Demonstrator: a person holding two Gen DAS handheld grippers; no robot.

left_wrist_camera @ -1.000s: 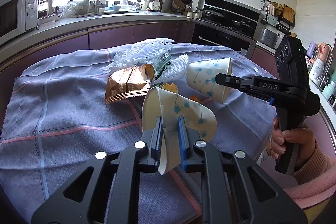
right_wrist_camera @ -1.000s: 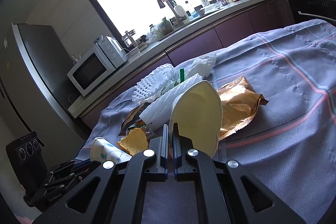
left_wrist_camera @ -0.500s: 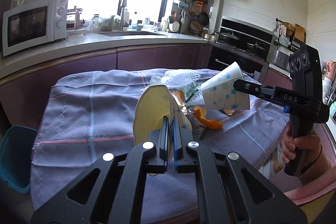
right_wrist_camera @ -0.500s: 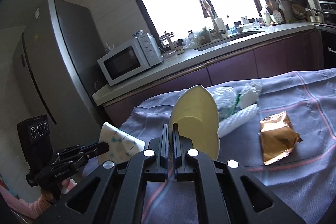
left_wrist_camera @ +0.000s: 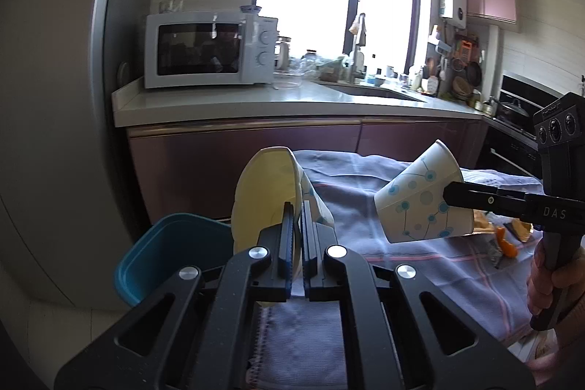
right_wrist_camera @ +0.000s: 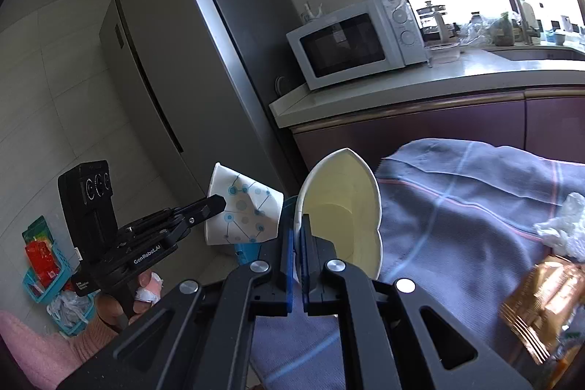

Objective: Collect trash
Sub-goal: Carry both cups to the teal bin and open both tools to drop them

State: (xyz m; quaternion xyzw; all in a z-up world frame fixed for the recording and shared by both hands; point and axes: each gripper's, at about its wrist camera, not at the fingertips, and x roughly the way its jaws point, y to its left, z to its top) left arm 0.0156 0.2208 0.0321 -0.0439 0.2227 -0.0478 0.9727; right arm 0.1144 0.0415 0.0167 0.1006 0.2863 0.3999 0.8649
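Observation:
My left gripper [left_wrist_camera: 297, 218] is shut on the rim of a white paper cup with blue dots [left_wrist_camera: 261, 203], its mouth squashed flat, held in the air over the table's left end. My right gripper [right_wrist_camera: 298, 229] is shut on the rim of a second dotted paper cup [right_wrist_camera: 343, 203]. Each shows in the other's view: the right-held cup [left_wrist_camera: 420, 203] to my right, the left-held cup [right_wrist_camera: 243, 211] to my left. A blue bin [left_wrist_camera: 172, 251] stands on the floor just below and left of the left cup; only a sliver of it [right_wrist_camera: 248, 249] shows in the right wrist view.
The table wears a grey-blue cloth [left_wrist_camera: 369, 185]. On it lie orange peel [left_wrist_camera: 506, 245], a gold snack bag [right_wrist_camera: 541, 295] and white foam netting [right_wrist_camera: 563, 229]. Behind stand a counter with a microwave [left_wrist_camera: 208, 50] and a fridge [right_wrist_camera: 175, 53]. A blue basket [right_wrist_camera: 47, 262] sits on the floor.
Both grippers have swung left with their cups, from over the trash pile in the table's middle to its left end. The blue bin has come closer and larger in the left wrist view.

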